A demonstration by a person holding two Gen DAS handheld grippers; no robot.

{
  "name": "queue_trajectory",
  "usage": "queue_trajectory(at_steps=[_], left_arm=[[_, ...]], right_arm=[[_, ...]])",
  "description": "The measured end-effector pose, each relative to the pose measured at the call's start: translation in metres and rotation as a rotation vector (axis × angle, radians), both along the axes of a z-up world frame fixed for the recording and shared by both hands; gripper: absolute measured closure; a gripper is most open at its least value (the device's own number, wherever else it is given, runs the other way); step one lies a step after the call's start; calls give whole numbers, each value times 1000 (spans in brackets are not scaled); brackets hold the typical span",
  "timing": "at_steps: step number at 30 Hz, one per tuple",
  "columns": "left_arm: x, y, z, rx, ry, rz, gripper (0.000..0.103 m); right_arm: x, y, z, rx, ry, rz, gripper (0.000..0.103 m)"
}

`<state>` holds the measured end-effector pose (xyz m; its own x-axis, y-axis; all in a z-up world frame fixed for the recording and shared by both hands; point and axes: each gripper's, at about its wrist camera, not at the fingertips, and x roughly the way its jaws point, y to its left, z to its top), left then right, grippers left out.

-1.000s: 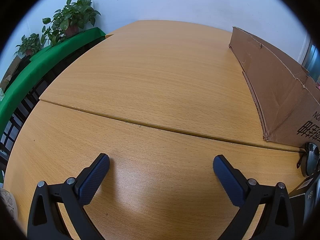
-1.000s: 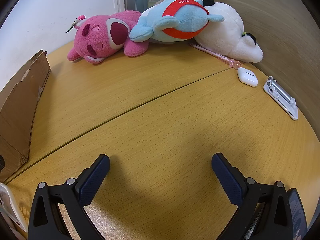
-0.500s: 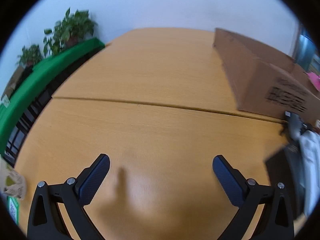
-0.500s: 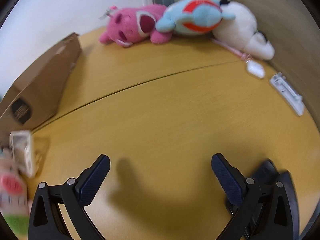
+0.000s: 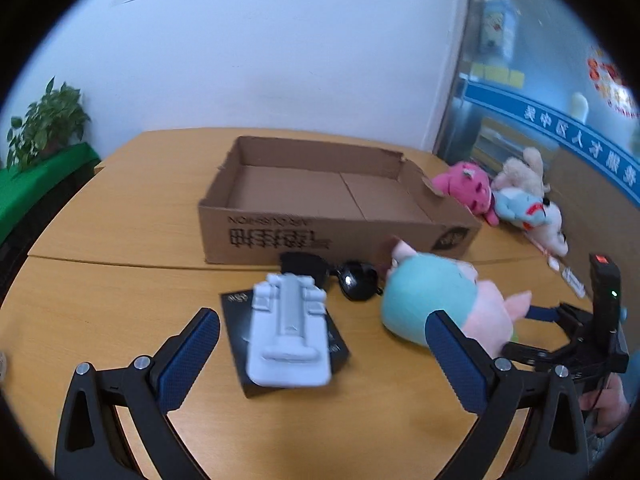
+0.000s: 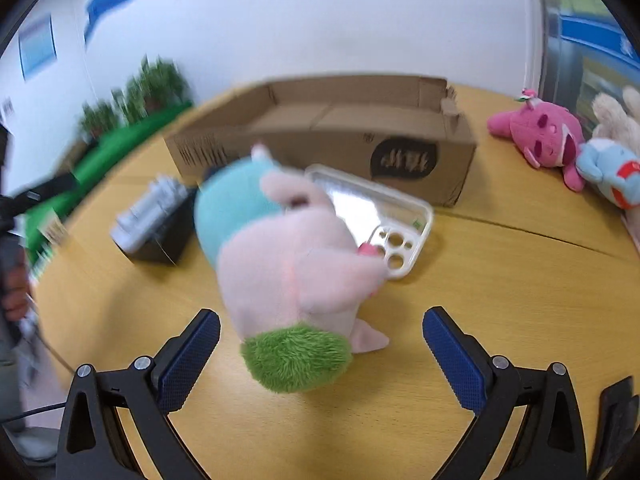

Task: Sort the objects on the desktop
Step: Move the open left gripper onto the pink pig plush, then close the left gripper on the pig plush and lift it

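Note:
An open cardboard box (image 5: 328, 200) (image 6: 344, 128) stands on the wooden table. In front of it lie a grey metal stand (image 5: 288, 328) (image 6: 148, 212) on a black box (image 5: 336, 352) (image 6: 168, 232), black sunglasses (image 5: 340, 276), a clear phone case (image 6: 384, 216), and a pink, teal and green plush toy (image 5: 440, 304) (image 6: 288, 276). My left gripper (image 5: 322, 344) is open, with the grey stand between its fingers' lines. My right gripper (image 6: 322, 340) is open just in front of the plush toy; it also shows in the left wrist view (image 5: 560, 320).
A pink plush (image 5: 464, 188) (image 6: 540, 140), a blue plush (image 5: 520, 208) (image 6: 612, 176) and a cream plush (image 5: 524, 168) lie at the table's right corner. Green planters with plants (image 5: 44, 136) (image 6: 132, 112) stand beyond the left edge. A dark object (image 6: 616, 412) lies at bottom right.
Both grippers have swung round and tilted up from bare tabletop. The box, stand, sunglasses and plush toy have come into view. Both grippers stay open.

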<state>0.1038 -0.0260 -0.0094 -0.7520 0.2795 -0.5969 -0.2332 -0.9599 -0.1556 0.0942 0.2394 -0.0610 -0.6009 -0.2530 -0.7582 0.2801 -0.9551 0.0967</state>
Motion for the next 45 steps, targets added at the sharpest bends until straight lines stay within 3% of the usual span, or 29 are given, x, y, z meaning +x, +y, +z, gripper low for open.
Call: queue_trajectory(at_steps=[3, 8, 14, 19, 22, 24, 28, 31, 33, 35, 38, 41, 45], left_arm=[[6, 11, -11, 31, -43, -33, 0], [-1, 11, -19, 138, -119, -67, 0], [-28, 21, -21, 219, -163, -123, 0], [-68, 55, -38, 286, -281, -213, 0], [-81, 72, -48, 290, -333, -229, 0], [-85, 81, -54, 301, -352, -253, 0], [-97, 96, -71, 296, -419, -242, 4], [-101, 95, -86, 364, -485, -241, 11], [-100, 92, -87, 385, -488, -238, 15], [-96, 91, -84, 377, -477, -244, 26], [-87, 91, -77, 361, -463, -239, 32], [-81, 87, -67, 358, -430, -227, 34], [-78, 76, -31, 361, -335, -227, 34]], right_arm=[[9, -22, -8, 34, -13, 37, 9], [36, -44, -10, -12, -29, 129, 9], [20, -18, -4, -89, -35, -1, 9], [4, -32, -17, -63, -74, 35, 14], [11, -30, -18, -143, -94, 84, 21], [22, -22, -12, -217, -91, 106, 21], [10, -13, -15, -207, -94, 54, 14], [-3, -24, -23, -218, -118, 95, 14], [-6, -35, -28, -175, -126, 108, 16], [-6, -39, -30, -187, -133, 123, 20], [-3, -41, -27, -201, -129, 131, 25], [1, -44, -18, -221, -106, 132, 26], [4, -53, 14, -242, -28, 139, 27]])
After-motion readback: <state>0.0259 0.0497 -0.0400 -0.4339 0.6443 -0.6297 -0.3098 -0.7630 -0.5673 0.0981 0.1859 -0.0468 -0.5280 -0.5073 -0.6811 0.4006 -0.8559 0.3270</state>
